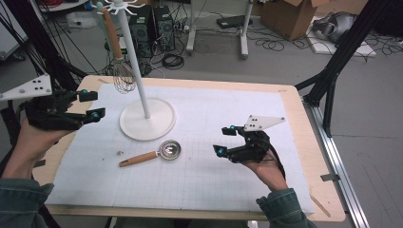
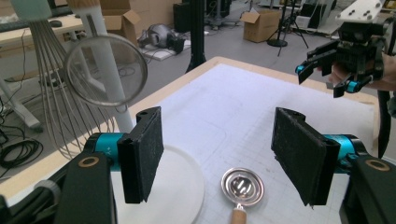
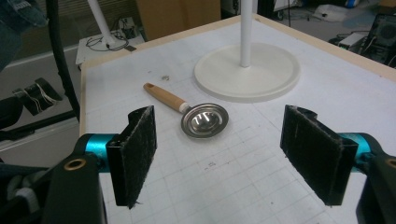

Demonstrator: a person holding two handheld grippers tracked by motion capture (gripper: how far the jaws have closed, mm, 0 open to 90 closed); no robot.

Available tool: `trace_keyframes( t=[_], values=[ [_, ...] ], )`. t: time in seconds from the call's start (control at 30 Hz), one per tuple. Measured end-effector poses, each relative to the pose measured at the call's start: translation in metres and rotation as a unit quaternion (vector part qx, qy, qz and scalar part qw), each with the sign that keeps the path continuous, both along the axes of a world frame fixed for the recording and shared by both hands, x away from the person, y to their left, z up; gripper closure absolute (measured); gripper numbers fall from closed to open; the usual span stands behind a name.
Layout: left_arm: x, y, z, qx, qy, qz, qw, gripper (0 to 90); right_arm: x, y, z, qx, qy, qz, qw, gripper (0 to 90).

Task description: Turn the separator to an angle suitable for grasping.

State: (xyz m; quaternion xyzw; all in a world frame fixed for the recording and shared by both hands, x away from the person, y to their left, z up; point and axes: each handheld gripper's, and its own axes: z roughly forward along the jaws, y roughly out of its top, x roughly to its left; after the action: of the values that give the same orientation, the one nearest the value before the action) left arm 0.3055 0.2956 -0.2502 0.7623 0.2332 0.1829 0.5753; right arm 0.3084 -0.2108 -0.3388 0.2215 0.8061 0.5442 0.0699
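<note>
Hanging utensils on the stand (image 1: 137, 71), by the look of it, and roughly half done. Whisk (image 1: 121, 66) already hanging from a hook at the stand's top, with a round strainer (image 2: 106, 70) dangling beside it in the left gripper view. Strainer spoon (image 1: 157, 153) lying flat on the mat (image 1: 228, 123) just in front of the stand's base, bowl toward the base, wooden handle pointing away to the left; touching neither gripper. Right gripper (image 1: 226, 141) hovering to the right of the stand, near the spoon, jaws spread wide and holding nothing; spoon sitting between the pads (image 3: 135, 154) in the right gripper view, farther off. Left gripper (image 1: 90, 105) hovering to the left of the stand, jaws likewise apart and empty. Remaining, judging from this: closing on the spoon's handle, lifting it and hooking it at the stand's top.
</note>
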Motion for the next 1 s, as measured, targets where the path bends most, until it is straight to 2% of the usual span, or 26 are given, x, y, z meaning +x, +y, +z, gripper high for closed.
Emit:
trace_keyframes(
  t=[0.5, 0.83, 1.0],
  values=[
    [-0.016, 0.003, -0.031, 0.006, 0.007, 0.001, 1.0000, 33.1, 0.004, 0.019, -0.001, -0.026, 0.000, 0.009, 0.9996, 26.3],
    [-0.020, 0.009, -0.051, 0.004, 0.011, -0.002, 0.9999, 33.4, 0.010, 0.032, -0.007, -0.041, 0.005, 0.019, 0.9990, 26.3],
    [-0.022, 0.009, -0.061, 0.009, 0.009, -0.011, 0.9999, 34.9, 0.012, 0.038, -0.010, -0.047, 0.008, 0.024, 0.9986, 26.3]
  ],
)
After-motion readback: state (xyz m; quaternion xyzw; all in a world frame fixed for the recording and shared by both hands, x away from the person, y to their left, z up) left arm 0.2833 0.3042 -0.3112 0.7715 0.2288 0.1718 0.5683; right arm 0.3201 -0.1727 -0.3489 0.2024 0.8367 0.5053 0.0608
